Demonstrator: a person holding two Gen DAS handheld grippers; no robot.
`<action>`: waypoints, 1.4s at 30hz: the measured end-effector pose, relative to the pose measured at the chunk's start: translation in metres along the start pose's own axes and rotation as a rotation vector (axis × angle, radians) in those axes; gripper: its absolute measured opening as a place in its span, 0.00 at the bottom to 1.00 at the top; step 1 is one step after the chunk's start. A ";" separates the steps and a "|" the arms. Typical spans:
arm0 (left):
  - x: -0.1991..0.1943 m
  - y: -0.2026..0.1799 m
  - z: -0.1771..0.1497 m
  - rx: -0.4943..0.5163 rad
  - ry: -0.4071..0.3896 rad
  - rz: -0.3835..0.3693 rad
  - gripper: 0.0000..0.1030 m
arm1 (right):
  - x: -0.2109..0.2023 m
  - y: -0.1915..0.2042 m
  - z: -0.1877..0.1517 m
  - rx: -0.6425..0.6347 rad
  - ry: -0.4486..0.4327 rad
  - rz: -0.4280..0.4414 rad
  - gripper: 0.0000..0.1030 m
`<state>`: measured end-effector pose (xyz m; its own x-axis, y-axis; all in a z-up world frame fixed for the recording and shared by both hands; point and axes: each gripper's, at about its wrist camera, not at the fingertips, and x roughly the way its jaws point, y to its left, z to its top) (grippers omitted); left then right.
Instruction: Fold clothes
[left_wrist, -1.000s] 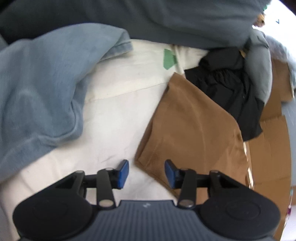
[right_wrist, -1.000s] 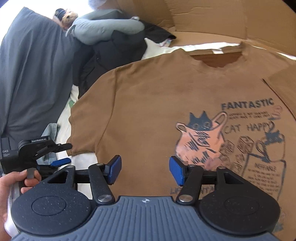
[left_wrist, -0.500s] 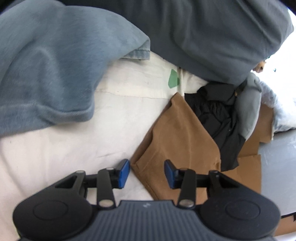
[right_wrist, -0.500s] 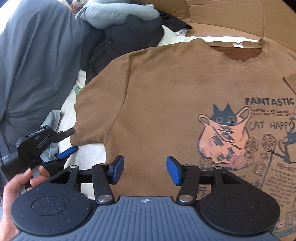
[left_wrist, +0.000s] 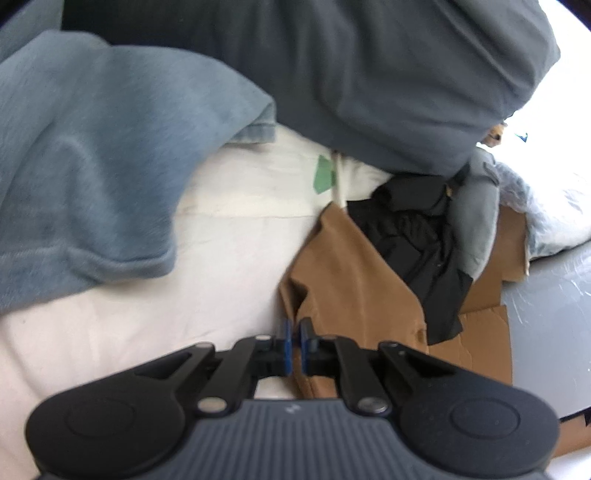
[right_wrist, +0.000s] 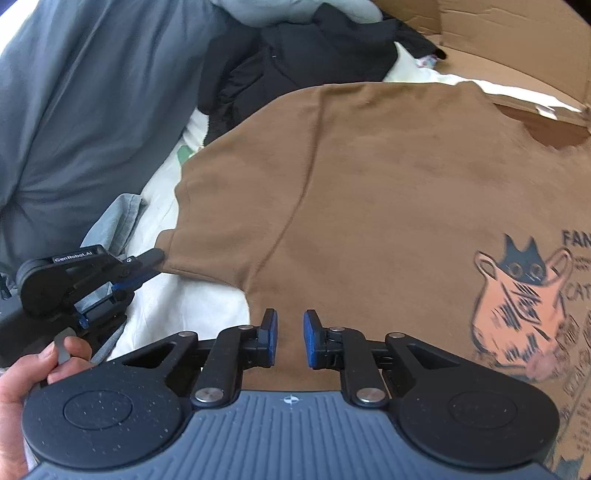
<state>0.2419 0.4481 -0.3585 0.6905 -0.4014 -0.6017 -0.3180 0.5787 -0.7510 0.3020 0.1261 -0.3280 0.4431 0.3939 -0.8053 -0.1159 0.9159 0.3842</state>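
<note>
A blue-grey garment (left_wrist: 92, 177) lies crumpled at the left edge of the white sheet (left_wrist: 207, 280). The left tongs (left_wrist: 293, 345) pinch the sleeve hem of the brown T-shirt (right_wrist: 388, 206), spread flat mid-sheet, its print cut off. The right tongs (right_wrist: 290, 338) hover narrowly parted above its side. Black clothing (left_wrist: 417, 236) is heaped behind, partly hidden.

White bedsheet (left_wrist: 229, 258), flattened cardboard (right_wrist: 509, 44), bright glare at right.
</note>
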 end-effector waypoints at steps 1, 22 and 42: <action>-0.001 -0.002 0.000 0.009 -0.003 -0.006 0.04 | 0.004 0.003 0.003 -0.003 0.003 0.006 0.14; -0.008 -0.045 -0.002 0.149 0.050 -0.118 0.04 | 0.057 0.014 0.007 -0.037 0.098 0.034 0.00; -0.004 -0.073 -0.042 0.271 0.191 -0.207 0.04 | 0.070 0.008 0.000 -0.050 0.075 0.055 0.06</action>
<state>0.2350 0.3771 -0.3125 0.5803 -0.6394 -0.5044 0.0158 0.6280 -0.7780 0.3316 0.1614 -0.3812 0.3675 0.4469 -0.8156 -0.1837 0.8946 0.4074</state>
